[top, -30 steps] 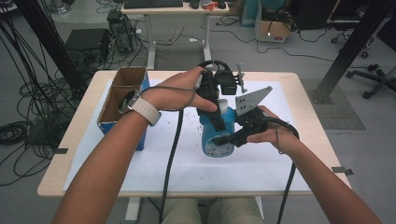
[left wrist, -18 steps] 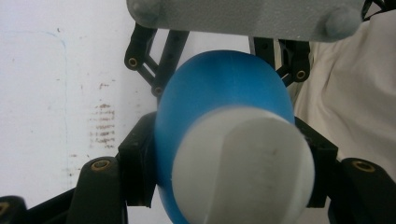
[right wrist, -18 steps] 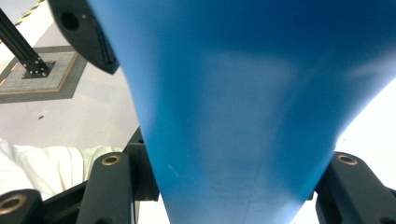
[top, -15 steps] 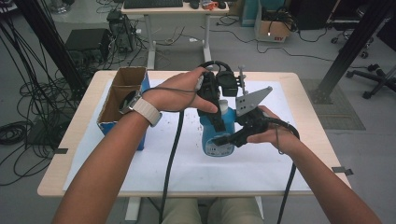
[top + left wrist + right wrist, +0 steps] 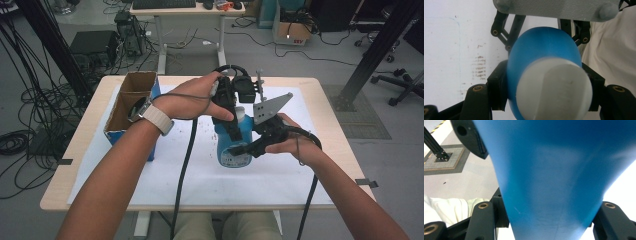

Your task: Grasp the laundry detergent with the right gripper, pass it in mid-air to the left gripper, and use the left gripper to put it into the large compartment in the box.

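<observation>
Nothing moved since earlier; your left gripper [image 5: 231, 131] clamps blue bottle [image 5: 235, 147] near cap, right gripper [image 5: 242, 150] clamps body, mid-bench.

No legible text on any surface.

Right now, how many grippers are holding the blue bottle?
2. The left gripper clamps the blue bottle near its white cap; the right gripper clamps its body from the right side. No other gripper can be seen.

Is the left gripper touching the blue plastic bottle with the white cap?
Touching. In the left gripper view the left gripper has both black jaws pressed against the sides of the blue plastic bottle, just behind its white cap.
</observation>
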